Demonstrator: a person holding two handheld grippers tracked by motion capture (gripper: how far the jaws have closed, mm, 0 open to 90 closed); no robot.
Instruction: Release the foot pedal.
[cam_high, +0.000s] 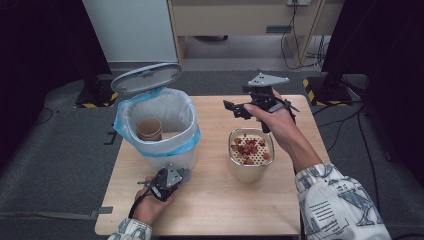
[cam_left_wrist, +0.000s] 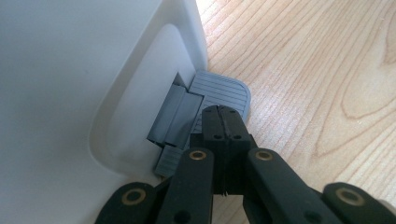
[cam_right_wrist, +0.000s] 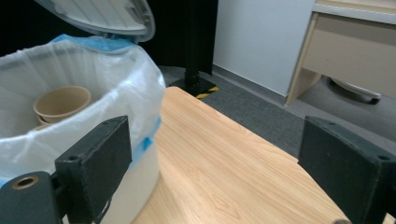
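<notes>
We see the white pedal bin (cam_high: 165, 130) standing on the left half of the wooden table (cam_high: 215, 195), its grey lid (cam_high: 146, 77) tipped up and a blue-edged liner bag (cam_high: 187, 142) folded over the rim. A brown paper cup (cam_high: 150, 128) lies inside it. The left gripper (cam_left_wrist: 223, 122) sits low at the bin's front, jaws pressed together with nothing between them, their tips resting on the ribbed grey foot pedal (cam_left_wrist: 224, 91); how hard they press we cannot tell. The right gripper (cam_high: 239, 109) hangs above the table's far side with its jaws spread wide and empty, and its own view looks past the pads toward the bin (cam_right_wrist: 70, 121). Just below that hand stands a pale container (cam_high: 250, 162) with a perforated insert holding small reddish pieces, possibly food scraps. Nothing lies between it and the bin. We make out no readable writing or brand on any of these things.
</notes>
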